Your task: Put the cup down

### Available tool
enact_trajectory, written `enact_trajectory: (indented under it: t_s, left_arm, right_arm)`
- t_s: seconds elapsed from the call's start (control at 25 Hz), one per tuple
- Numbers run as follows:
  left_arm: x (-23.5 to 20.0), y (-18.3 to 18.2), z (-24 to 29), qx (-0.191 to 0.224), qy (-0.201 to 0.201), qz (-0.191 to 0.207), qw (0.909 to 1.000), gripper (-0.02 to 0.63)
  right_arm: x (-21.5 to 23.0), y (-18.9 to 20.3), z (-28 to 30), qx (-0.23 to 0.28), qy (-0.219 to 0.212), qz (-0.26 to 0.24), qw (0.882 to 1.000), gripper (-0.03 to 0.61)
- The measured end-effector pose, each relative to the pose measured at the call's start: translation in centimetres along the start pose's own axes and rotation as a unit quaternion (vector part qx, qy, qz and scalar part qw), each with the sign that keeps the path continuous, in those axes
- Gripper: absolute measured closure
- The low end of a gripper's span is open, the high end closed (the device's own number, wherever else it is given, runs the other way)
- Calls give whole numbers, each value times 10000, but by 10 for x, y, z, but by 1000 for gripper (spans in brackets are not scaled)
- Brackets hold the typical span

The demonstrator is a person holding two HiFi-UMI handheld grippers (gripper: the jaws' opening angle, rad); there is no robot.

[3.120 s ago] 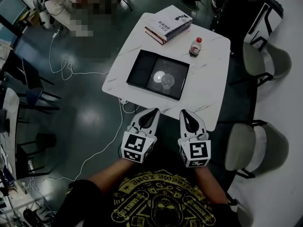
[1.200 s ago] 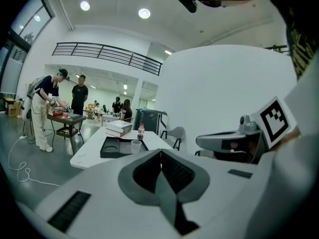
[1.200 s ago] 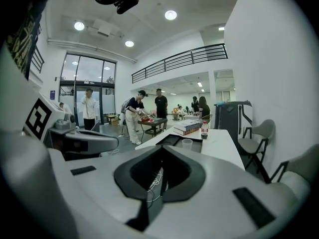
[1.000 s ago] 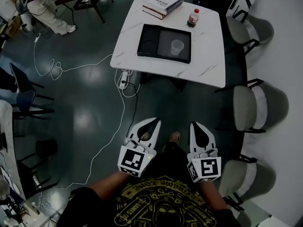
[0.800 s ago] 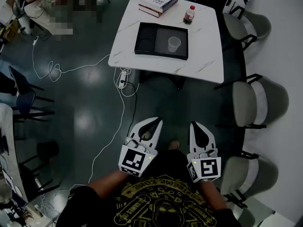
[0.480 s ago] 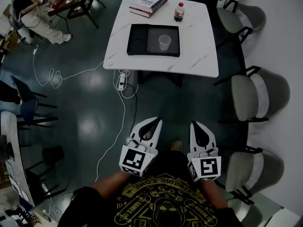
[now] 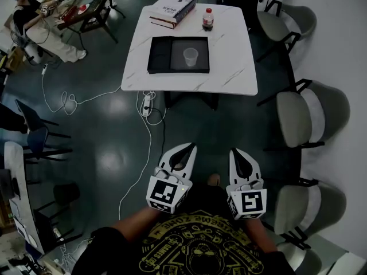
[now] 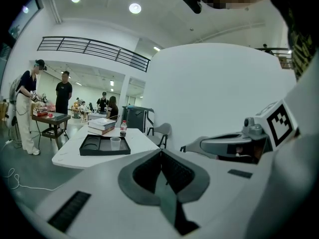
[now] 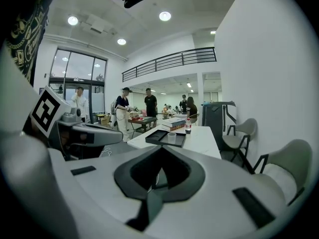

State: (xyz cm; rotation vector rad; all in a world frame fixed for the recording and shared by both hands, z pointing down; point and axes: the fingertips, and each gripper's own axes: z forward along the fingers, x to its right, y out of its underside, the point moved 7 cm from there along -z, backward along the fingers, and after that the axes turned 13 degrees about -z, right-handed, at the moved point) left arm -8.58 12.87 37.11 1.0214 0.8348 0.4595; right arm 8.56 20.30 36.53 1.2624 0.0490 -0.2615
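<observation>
A clear plastic cup point(image 7: 190, 57) stands upright in the right part of a black tray point(image 7: 163, 56) on a white marble-look table point(image 7: 229, 67), far ahead of me. My left gripper point(image 7: 187, 148) and right gripper point(image 7: 235, 152) are held side by side close to my body over the dark floor, well short of the table. Both are shut with nothing between their jaws. In the left gripper view the cup point(image 8: 115, 143) sits small in the tray point(image 8: 97, 147). The right gripper view shows the cup point(image 9: 171, 137) beyond its shut jaws.
A stack of books point(image 7: 173, 7) and a red-capped bottle point(image 7: 207, 19) stand at the table's far side. Grey chairs point(image 7: 312, 110) line the right wall. A white cable and power strip point(image 7: 146, 103) lie on the floor left of the table. People stand at a table point(image 7: 80, 10) at far left.
The table with tray and cup has drawn farther away and shifted up in the head view, with more floor between it and the grippers. Both grippers stay shut near my body.
</observation>
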Motion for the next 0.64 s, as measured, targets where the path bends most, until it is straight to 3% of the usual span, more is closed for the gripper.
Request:
enact_trajectory:
  t_s: [0.64]
  left_arm:
    - [-12,-5,3,3,142,-39,9999,603]
  right_arm:
    - [-9,-9,10,14,-21,-144,9999,574]
